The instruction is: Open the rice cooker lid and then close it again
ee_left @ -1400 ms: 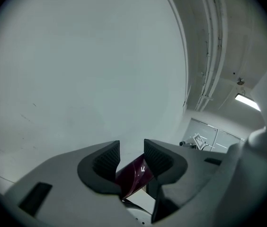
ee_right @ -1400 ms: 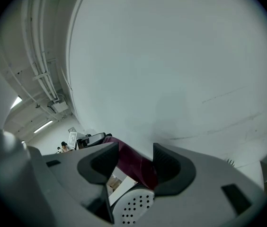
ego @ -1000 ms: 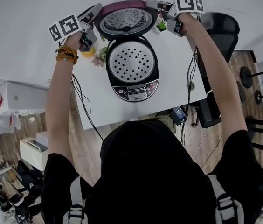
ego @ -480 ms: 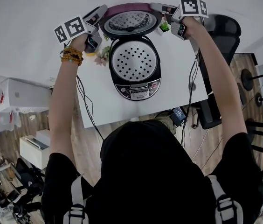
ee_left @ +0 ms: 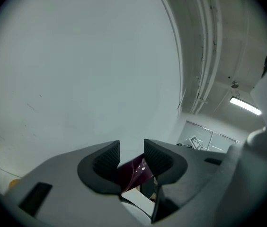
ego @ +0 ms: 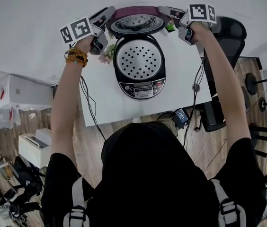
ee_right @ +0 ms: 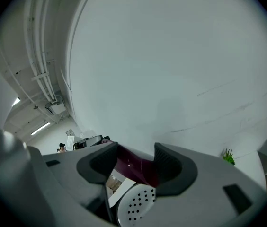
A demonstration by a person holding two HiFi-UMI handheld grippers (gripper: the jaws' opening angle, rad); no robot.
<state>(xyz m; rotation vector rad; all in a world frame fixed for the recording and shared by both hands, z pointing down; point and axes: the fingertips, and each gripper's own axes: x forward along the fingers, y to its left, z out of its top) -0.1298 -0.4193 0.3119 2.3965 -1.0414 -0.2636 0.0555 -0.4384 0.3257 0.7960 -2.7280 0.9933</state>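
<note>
The black rice cooker [ego: 141,90] stands open on the white table [ego: 110,103], with its perforated inner plate [ego: 139,60] facing up. Its maroon lid [ego: 137,23] stands raised at the far side, silver inner face toward me. My left gripper [ego: 109,14] is shut on the lid's left rim. My right gripper [ego: 164,10] is shut on its right rim. In the left gripper view the maroon rim [ee_left: 134,170] fills the gap between the jaws of that gripper [ee_left: 131,157]. In the right gripper view the rim [ee_right: 136,170] sits between the jaws of that gripper [ee_right: 136,162], above the perforated plate [ee_right: 136,205].
A small green plant [ego: 171,27] stands by the lid's right side, and flowers [ego: 107,53] lie left of the cooker. The white wall is close behind the lid. A black chair [ego: 228,32] stands to the right, and cables hang off the table's front edge.
Both grippers have shifted a little together with the lid rim. The lid's inner face looks flatter and narrower from above than a second ago.
</note>
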